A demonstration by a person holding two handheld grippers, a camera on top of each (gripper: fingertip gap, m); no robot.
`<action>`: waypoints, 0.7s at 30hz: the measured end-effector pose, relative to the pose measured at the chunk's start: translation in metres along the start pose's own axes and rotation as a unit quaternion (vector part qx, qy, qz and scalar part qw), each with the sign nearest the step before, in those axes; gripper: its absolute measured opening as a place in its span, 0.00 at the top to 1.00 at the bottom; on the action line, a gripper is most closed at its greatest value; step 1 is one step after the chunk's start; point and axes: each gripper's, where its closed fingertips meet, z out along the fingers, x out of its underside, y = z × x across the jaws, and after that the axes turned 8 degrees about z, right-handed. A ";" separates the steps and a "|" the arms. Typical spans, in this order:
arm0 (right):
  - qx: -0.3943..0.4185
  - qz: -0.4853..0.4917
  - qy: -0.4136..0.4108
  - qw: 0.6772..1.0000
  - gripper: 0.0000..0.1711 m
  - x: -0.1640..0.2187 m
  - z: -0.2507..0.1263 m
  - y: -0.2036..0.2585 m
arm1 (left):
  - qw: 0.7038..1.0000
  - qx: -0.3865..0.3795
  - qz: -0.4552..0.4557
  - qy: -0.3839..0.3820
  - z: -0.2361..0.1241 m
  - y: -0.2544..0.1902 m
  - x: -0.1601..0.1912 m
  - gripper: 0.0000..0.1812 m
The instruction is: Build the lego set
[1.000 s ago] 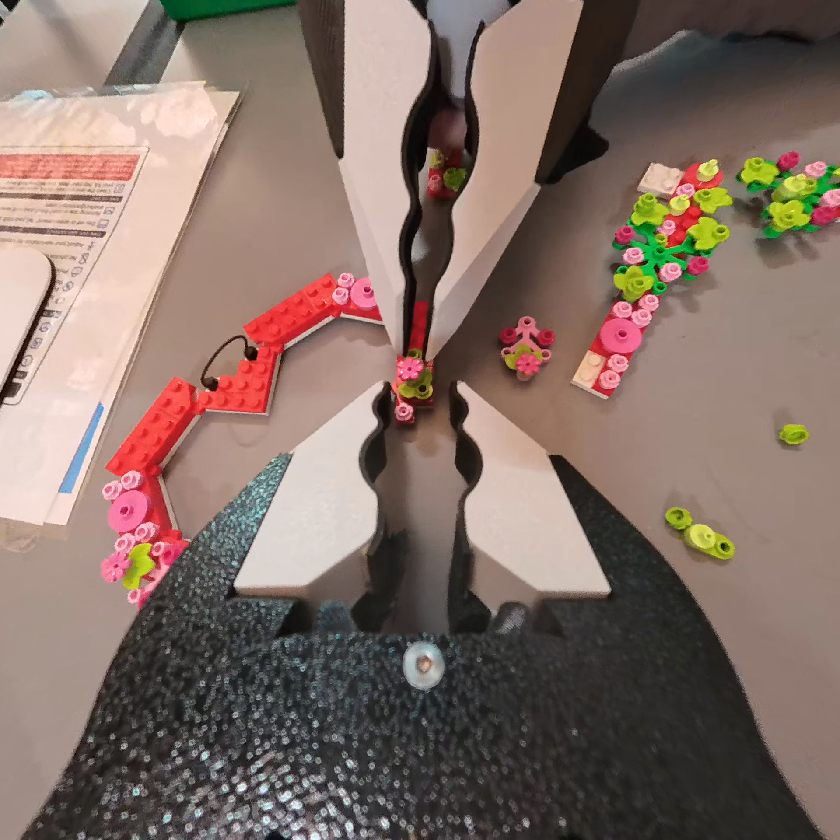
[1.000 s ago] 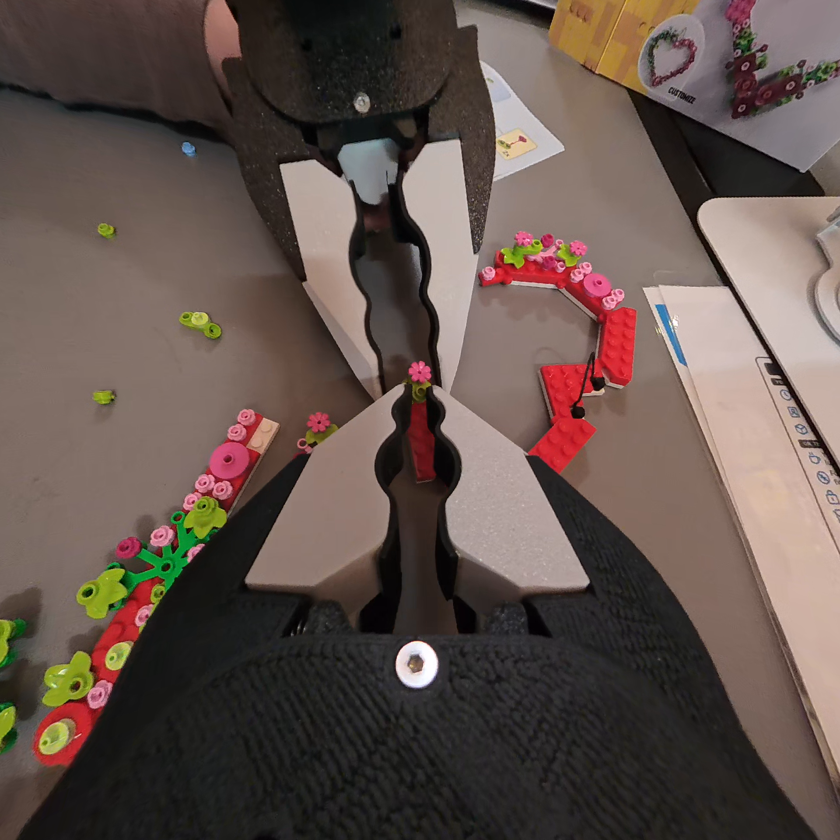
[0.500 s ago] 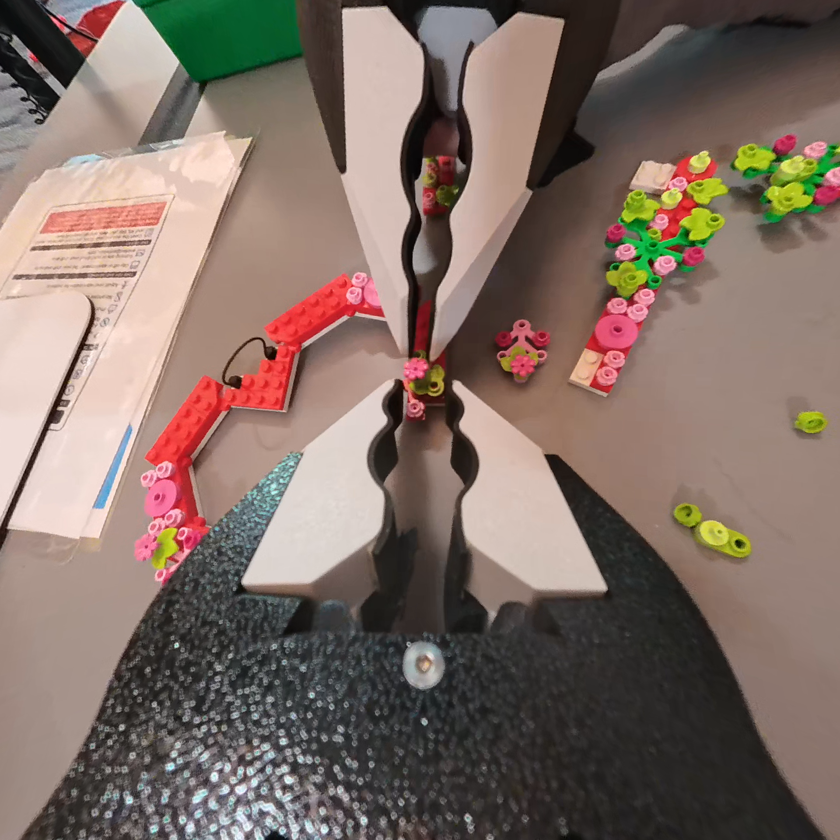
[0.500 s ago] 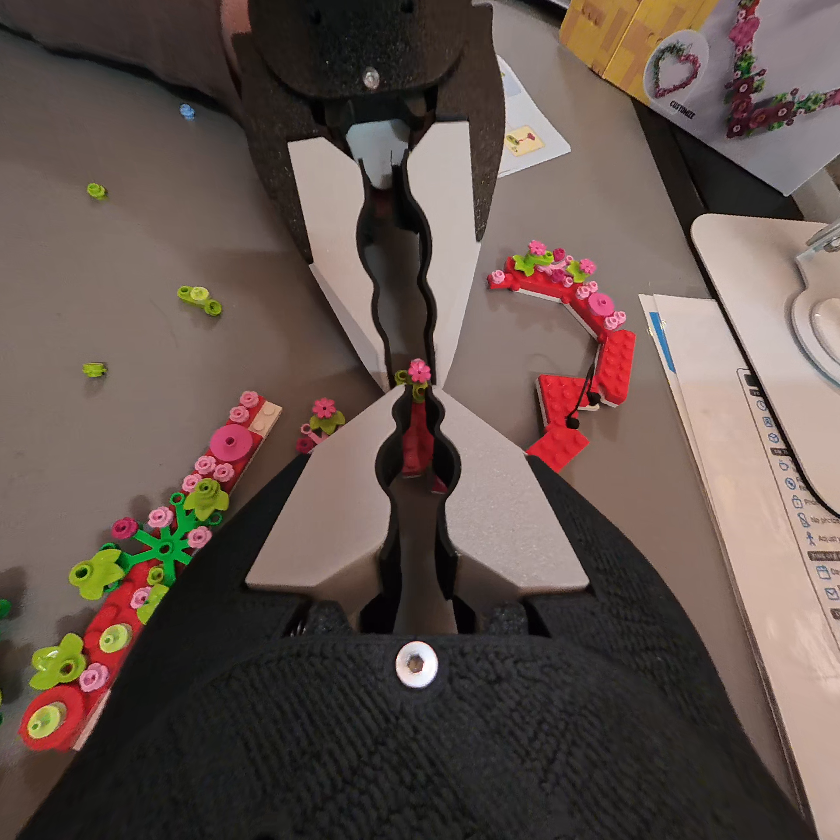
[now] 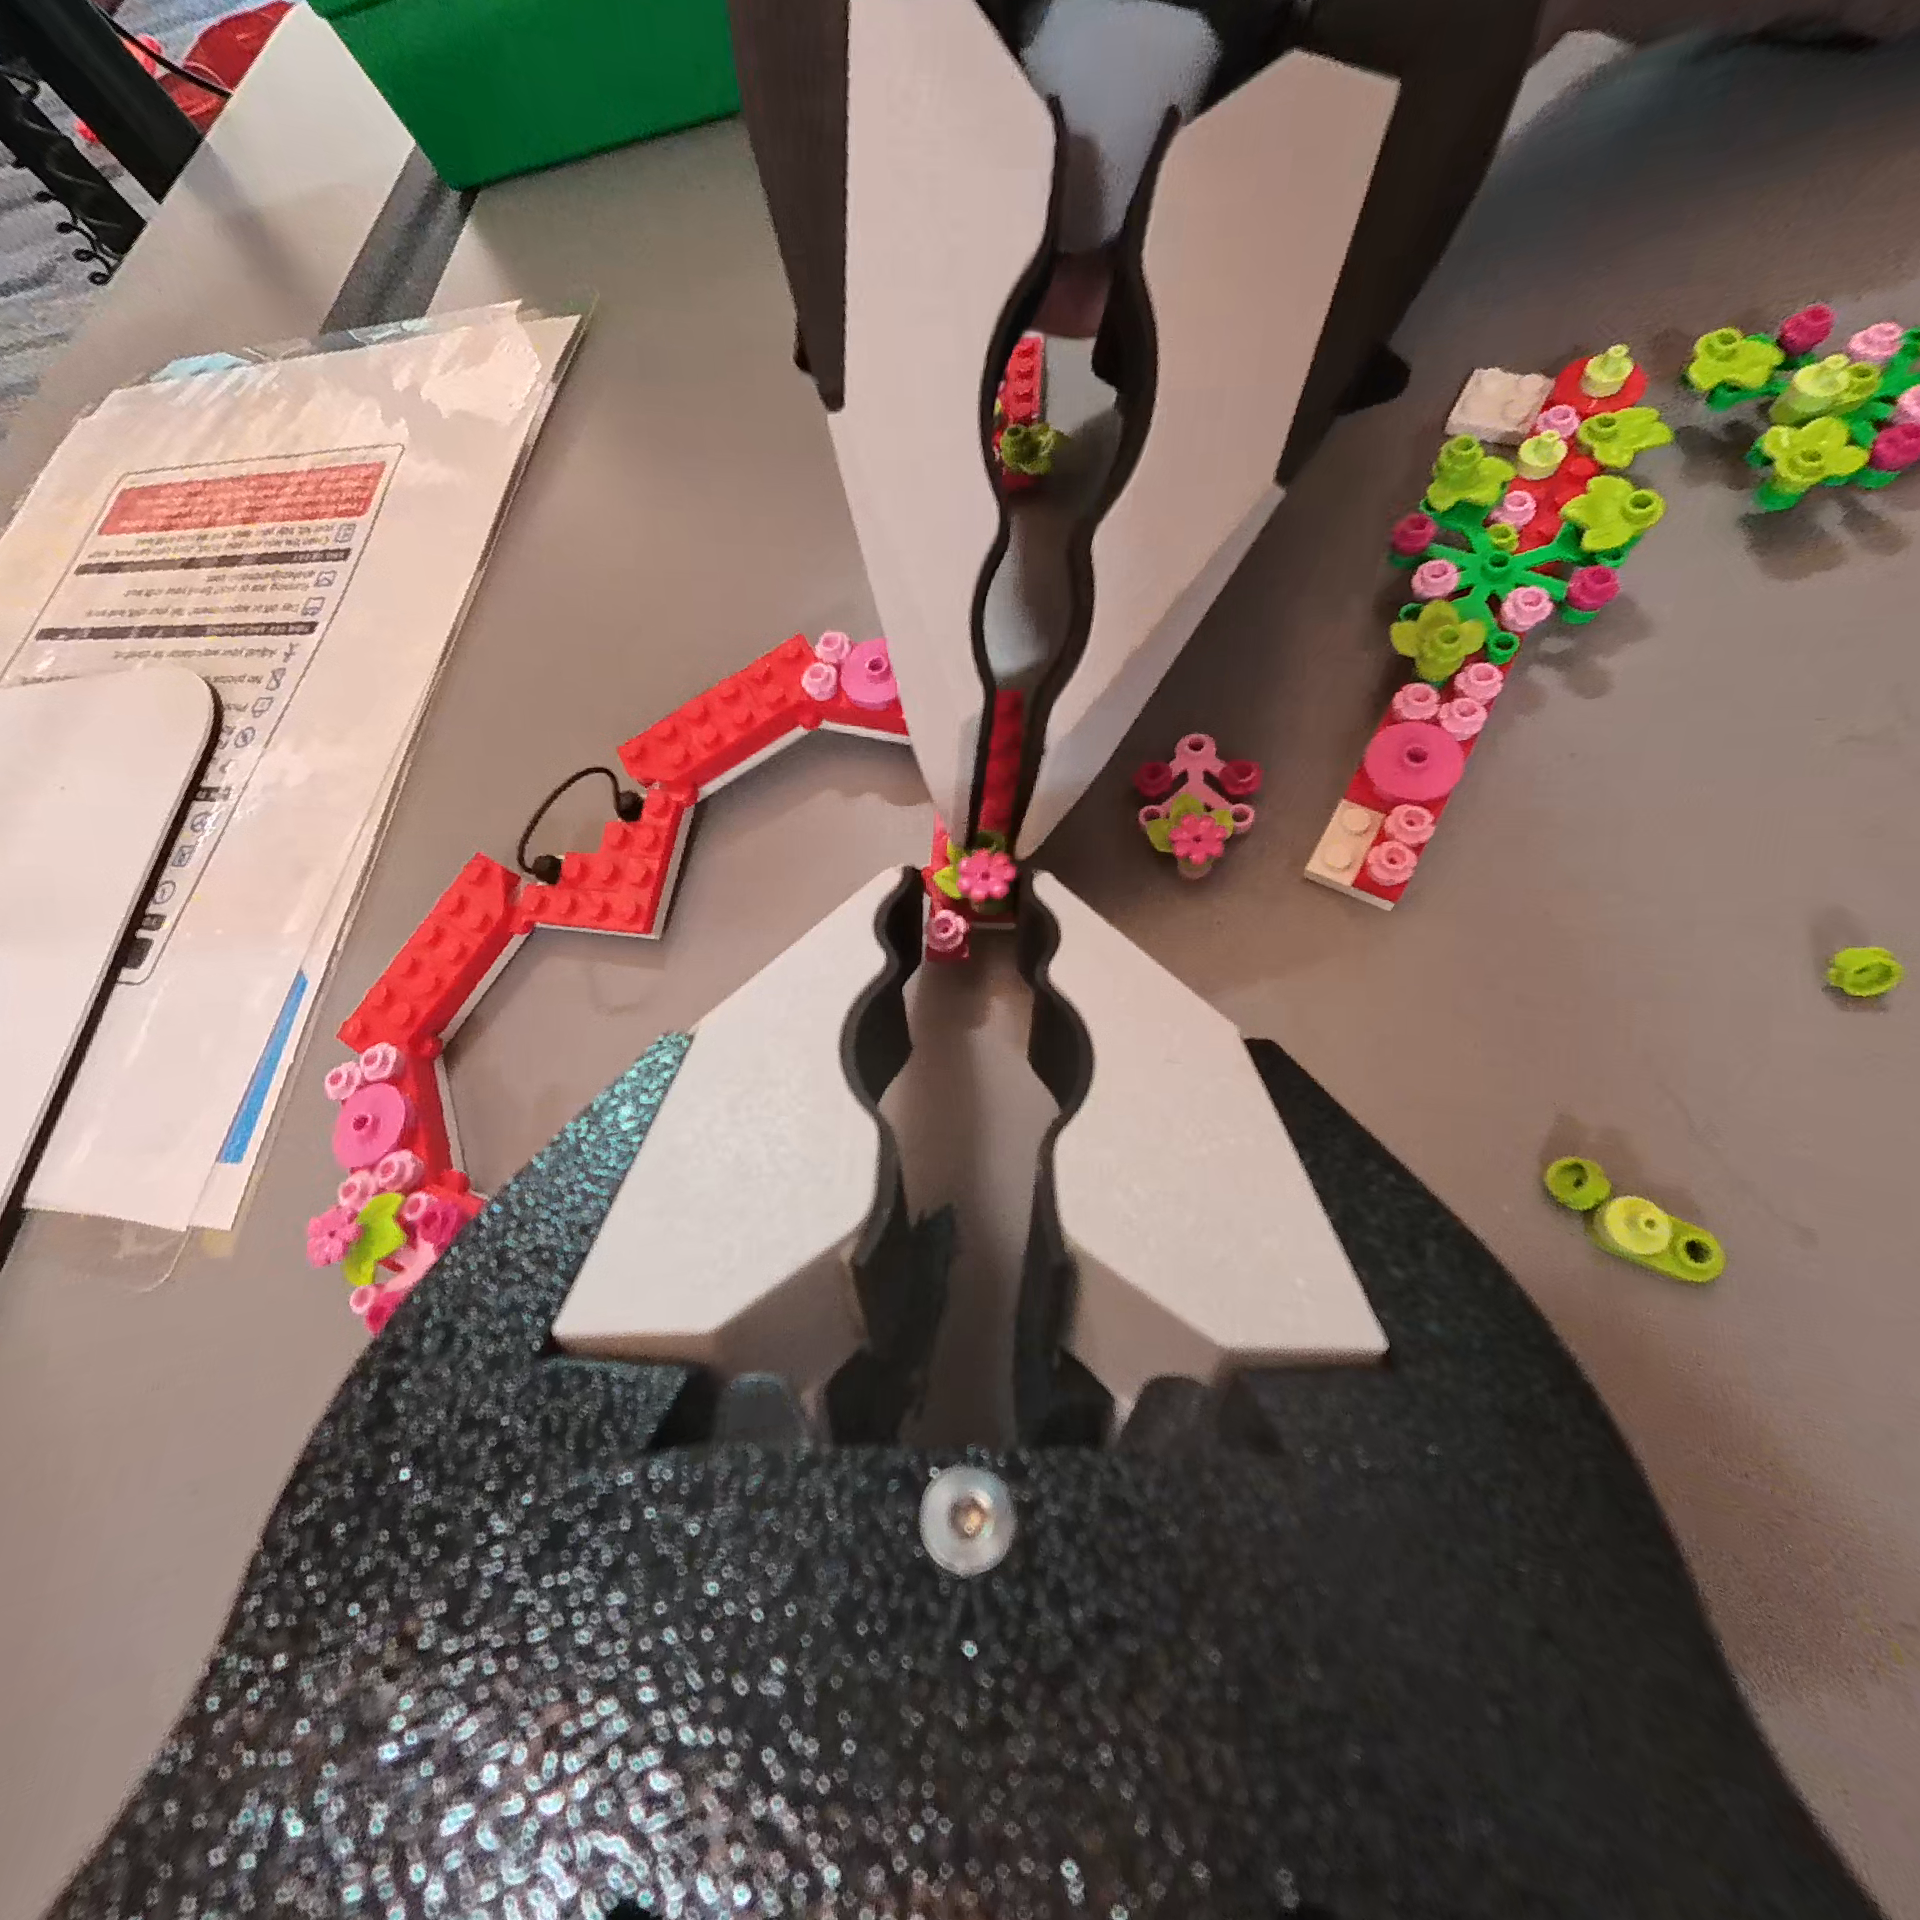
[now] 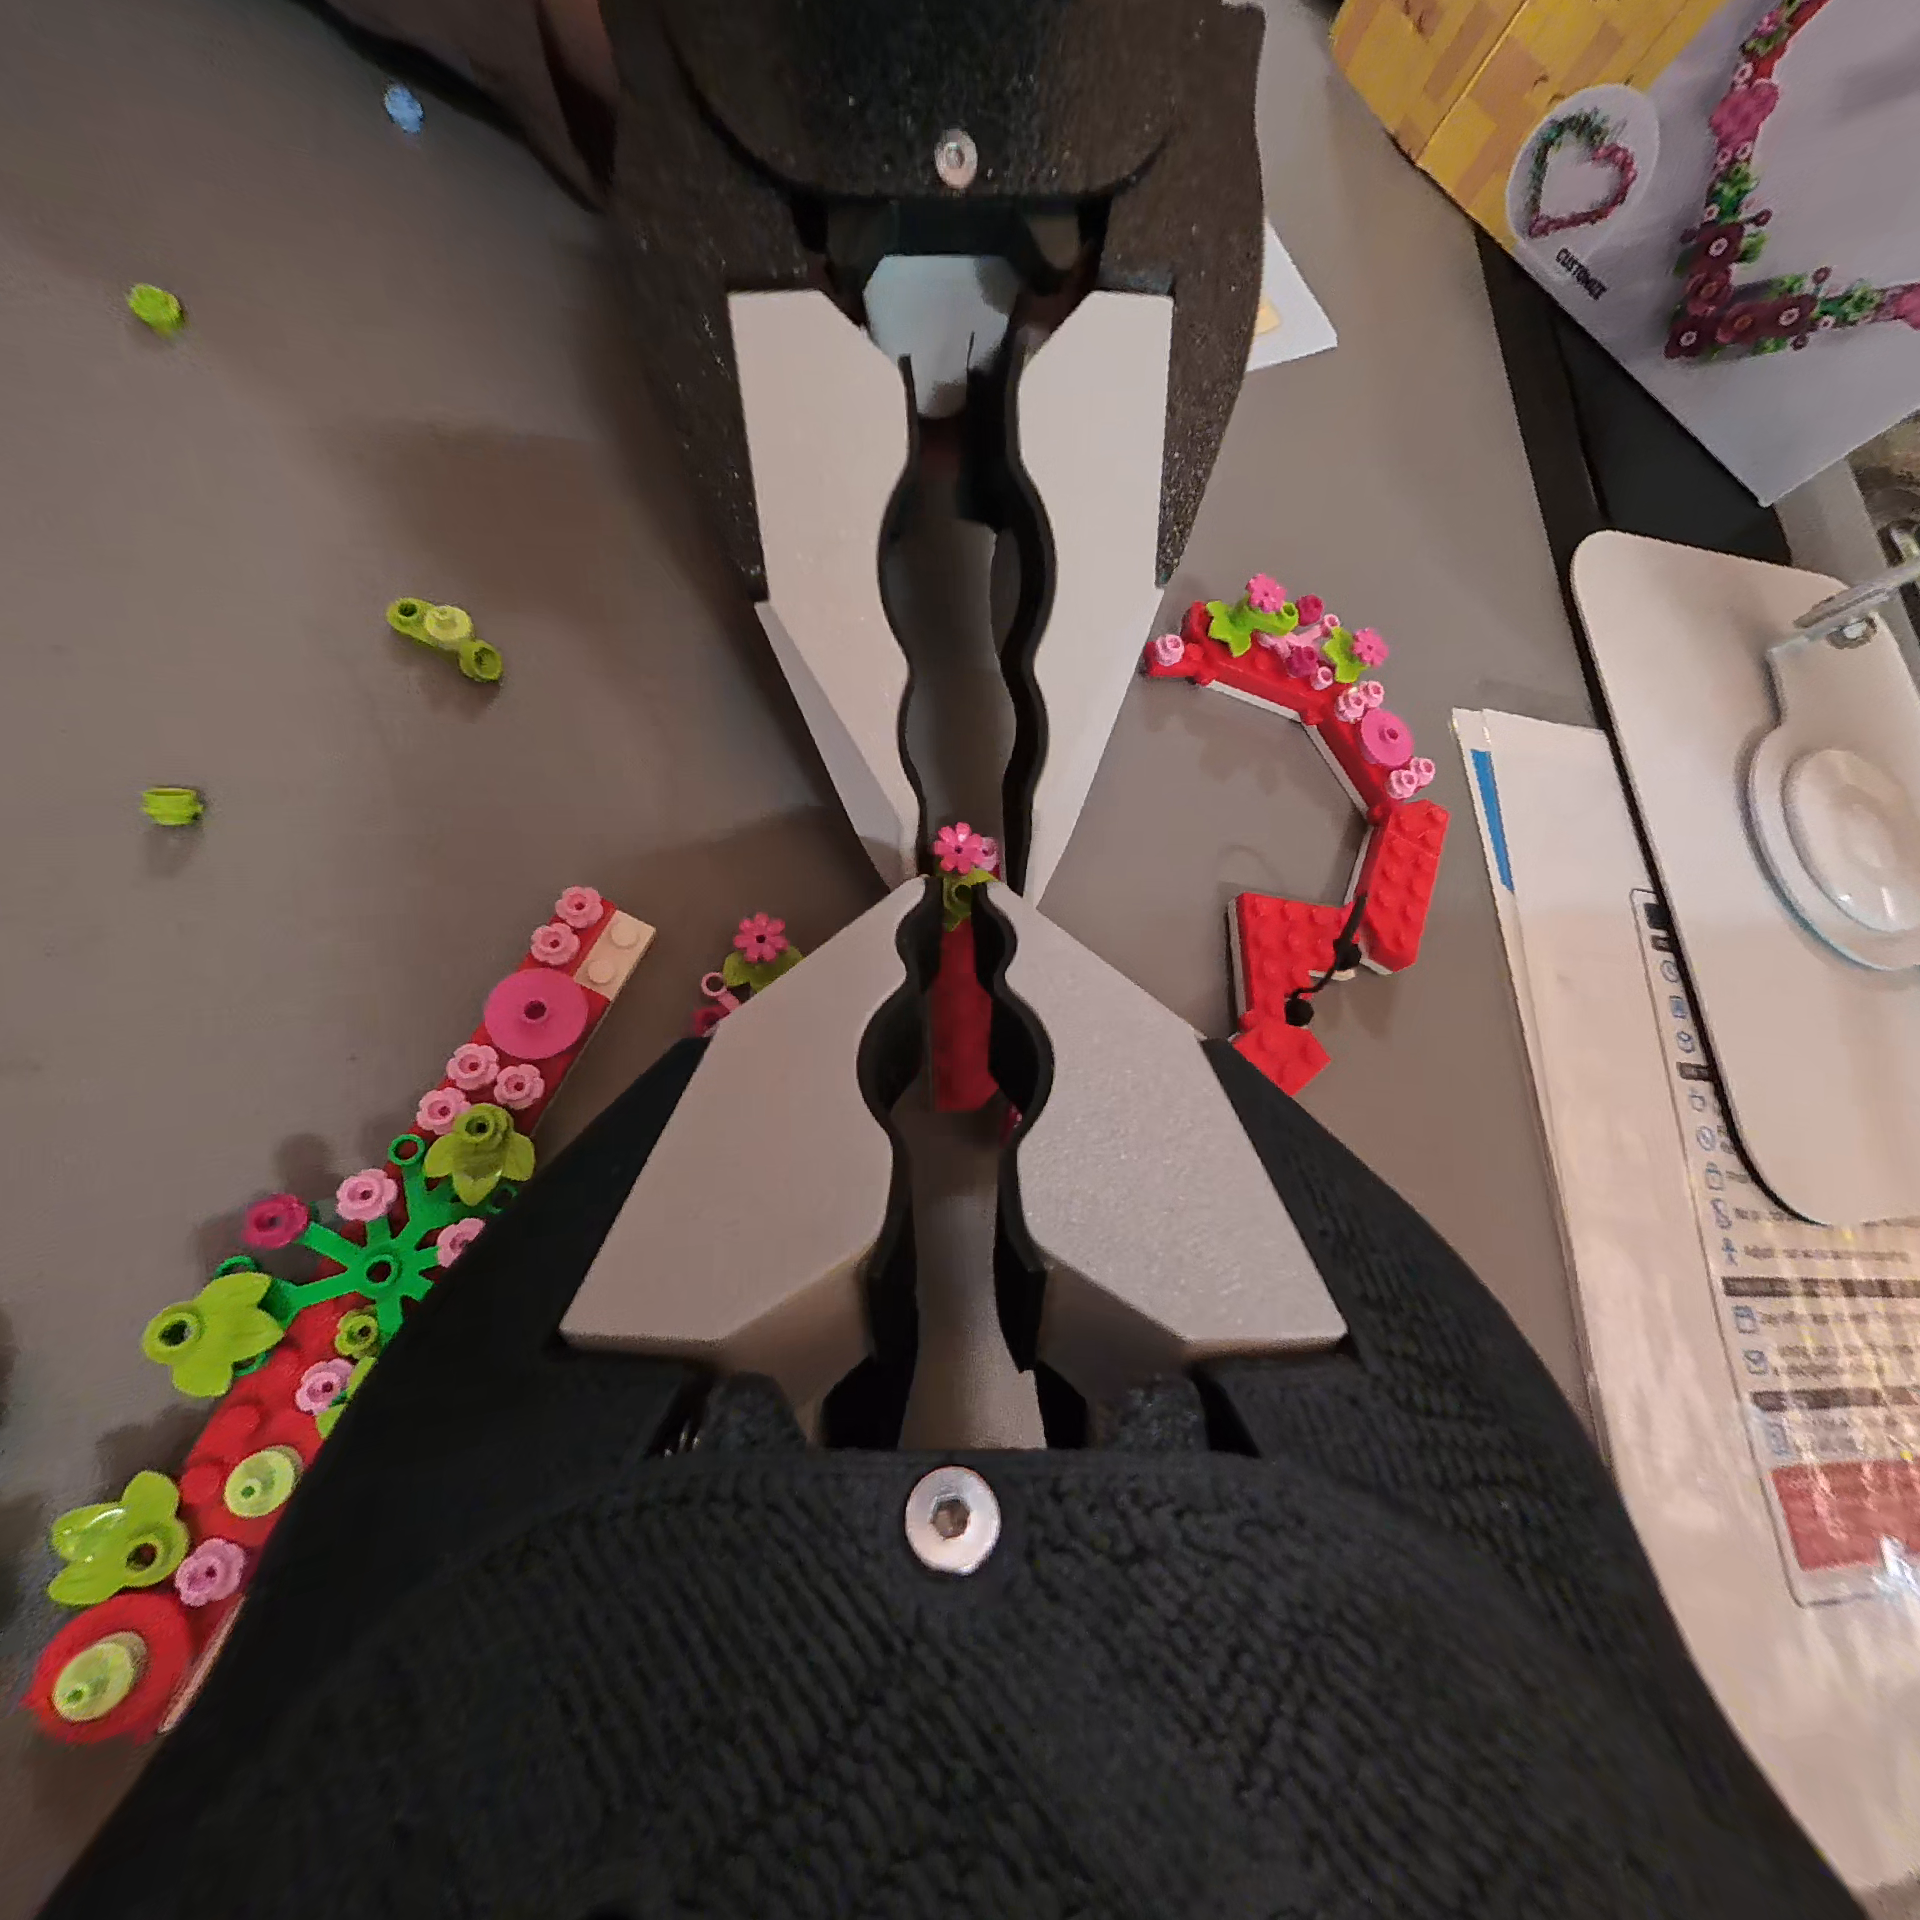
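The right claw (image 6: 961, 883) is clenched on a narrow red piece (image 6: 961, 1023), gripping it by its long sides so that its long axis runs straight away from that claw toward the opposite one. The piece's far end carries a pink flower (image 6: 964, 849) on a lime leaf. The left claw (image 5: 971, 883) faces it tip to tip, its jaws slightly parted around that flowered end; whether its pads truly press the piece I cannot tell. So the piece lies dead ahead of both claws, bridging them above the grey surface (image 5: 1558, 1039). In the left wrist view, the red zigzag chain (image 5: 582, 883) lies to the left and the flowered strip (image 5: 1455, 675) to the far right, both well apart from the claws.
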 end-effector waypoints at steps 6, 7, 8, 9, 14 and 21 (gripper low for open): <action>0.006 0.001 0.013 1.000 0.98 0.002 -0.001 -0.001 | 1.000 0.001 0.003 -0.001 0.000 -0.001 0.000 0.93; 0.003 0.004 0.011 1.000 0.98 0.002 -0.001 -0.001 | 1.000 0.001 0.003 -0.001 0.000 -0.001 -0.001 0.93; 0.001 0.006 0.010 1.000 0.98 0.002 -0.001 -0.001 | 1.000 0.001 0.003 -0.001 0.000 -0.001 -0.001 0.93; 0.001 0.008 0.010 1.000 0.98 0.002 -0.001 -0.001 | 1.000 0.001 0.003 -0.001 0.000 -0.001 -0.001 0.93; -0.004 0.021 0.002 1.000 0.98 0.001 -0.002 -0.002 | 1.000 0.001 0.004 -0.004 0.000 -0.001 -0.001 0.93; -0.013 0.049 -0.011 0.999 0.98 0.004 -0.008 -0.007 | 0.999 0.023 -0.033 0.001 0.000 -0.003 0.001 0.84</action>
